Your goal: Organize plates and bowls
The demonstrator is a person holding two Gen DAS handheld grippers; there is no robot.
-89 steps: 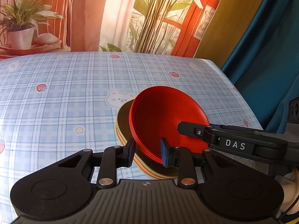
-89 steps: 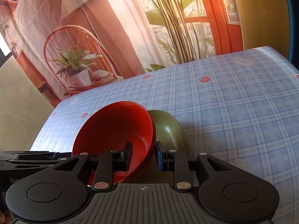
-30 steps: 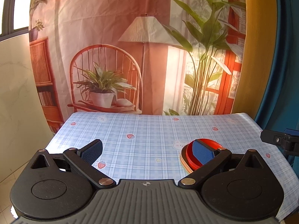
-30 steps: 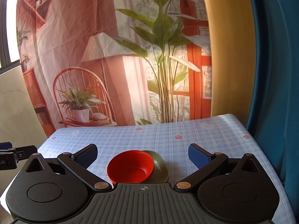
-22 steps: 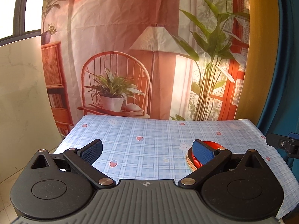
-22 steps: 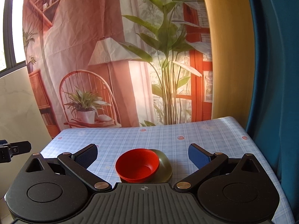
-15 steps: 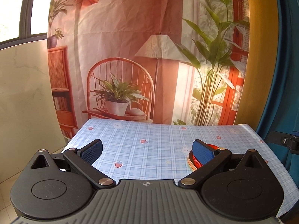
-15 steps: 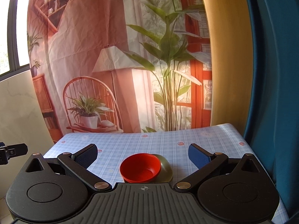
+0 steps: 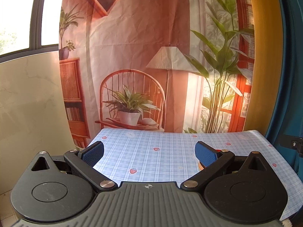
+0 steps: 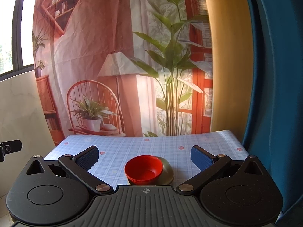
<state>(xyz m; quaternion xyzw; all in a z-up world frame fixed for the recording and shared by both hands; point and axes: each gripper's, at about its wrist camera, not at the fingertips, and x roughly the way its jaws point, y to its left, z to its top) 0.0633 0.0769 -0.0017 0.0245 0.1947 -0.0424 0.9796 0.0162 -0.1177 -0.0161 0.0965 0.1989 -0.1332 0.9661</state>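
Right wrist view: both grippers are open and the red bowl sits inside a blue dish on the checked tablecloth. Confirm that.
Not quite. The dish under the red bowl is olive green, not blue, as the right wrist view shows. The rest holds: the right gripper and the left gripper are both open, and the stack rests on the checked tablecloth.

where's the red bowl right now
In the right wrist view the red bowl sits low and centre on the checked tablecloth, stacked with the olive-green dish on its right, between the open right gripper fingers' line of sight.
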